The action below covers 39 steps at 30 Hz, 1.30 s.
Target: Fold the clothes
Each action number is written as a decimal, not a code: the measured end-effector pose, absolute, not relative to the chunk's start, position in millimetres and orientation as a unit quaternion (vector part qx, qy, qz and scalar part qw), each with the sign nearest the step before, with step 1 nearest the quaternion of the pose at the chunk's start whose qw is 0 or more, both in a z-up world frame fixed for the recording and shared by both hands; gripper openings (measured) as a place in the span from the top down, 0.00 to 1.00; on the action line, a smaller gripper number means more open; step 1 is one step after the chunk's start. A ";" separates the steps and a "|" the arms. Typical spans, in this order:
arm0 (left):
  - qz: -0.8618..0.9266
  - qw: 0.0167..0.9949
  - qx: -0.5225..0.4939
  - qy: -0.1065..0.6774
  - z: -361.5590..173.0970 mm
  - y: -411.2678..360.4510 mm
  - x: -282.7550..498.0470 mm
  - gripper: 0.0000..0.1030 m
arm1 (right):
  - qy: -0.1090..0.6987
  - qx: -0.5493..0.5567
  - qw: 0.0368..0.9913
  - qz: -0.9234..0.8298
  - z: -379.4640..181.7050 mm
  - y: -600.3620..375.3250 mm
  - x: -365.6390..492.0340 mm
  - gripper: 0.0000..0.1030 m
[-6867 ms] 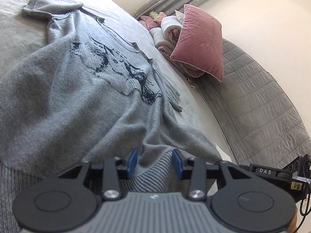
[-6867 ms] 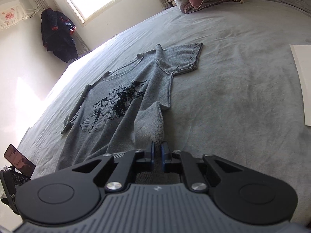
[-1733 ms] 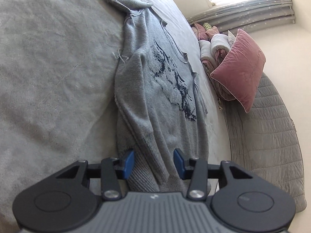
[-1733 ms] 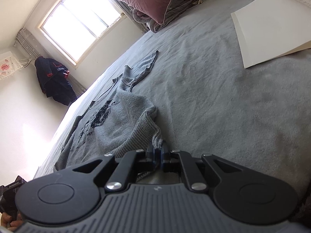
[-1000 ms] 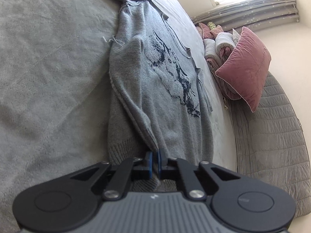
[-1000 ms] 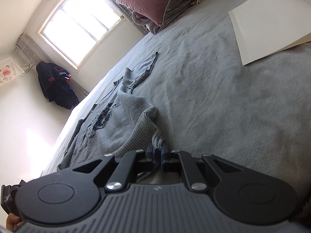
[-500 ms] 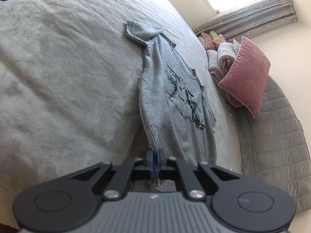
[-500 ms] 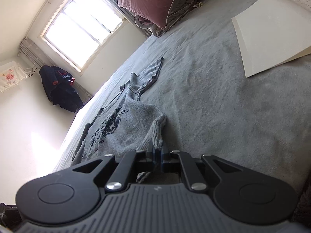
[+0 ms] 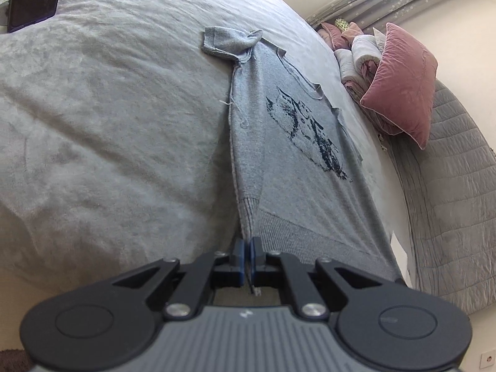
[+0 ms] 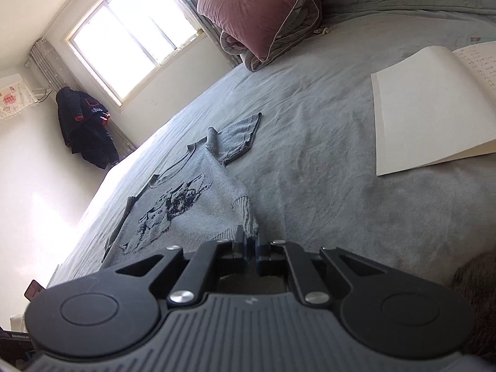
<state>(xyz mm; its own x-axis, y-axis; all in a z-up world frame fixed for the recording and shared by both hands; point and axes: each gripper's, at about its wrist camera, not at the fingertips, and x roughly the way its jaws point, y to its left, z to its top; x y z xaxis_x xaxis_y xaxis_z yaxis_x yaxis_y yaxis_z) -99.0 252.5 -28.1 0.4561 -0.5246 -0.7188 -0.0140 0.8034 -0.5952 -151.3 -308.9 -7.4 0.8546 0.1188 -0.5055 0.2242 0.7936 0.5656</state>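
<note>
Sweater stretches lengthwise away from me, hem nearest; my left gripper and right gripper each pinch a hem corner tight

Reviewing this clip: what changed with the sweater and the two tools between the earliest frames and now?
The left tool went from open around the hem to shut on the gray sweater, taking the hem corner. The sweater's body, spread wide before, is now drawn into a narrower, taut strip lifting off the bed. The right tool stayed shut on the other hem corner; the pink pillow and notebook stayed put.
</note>
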 end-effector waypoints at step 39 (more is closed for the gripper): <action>-0.031 0.861 -0.236 0.450 -24.3 217.2 92.7 0.07 | 0.404 0.347 0.846 -0.013 -30.7 -350.2 70.3 0.40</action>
<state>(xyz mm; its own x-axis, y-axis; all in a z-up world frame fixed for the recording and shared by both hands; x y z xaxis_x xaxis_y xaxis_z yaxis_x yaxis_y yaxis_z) 92.7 217.2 -24.3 0.5930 -0.2653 -0.7602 -0.1593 0.8869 -0.4337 70.3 -350.2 -30.7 0.6739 0.2575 -0.6925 0.3031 0.7584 0.5770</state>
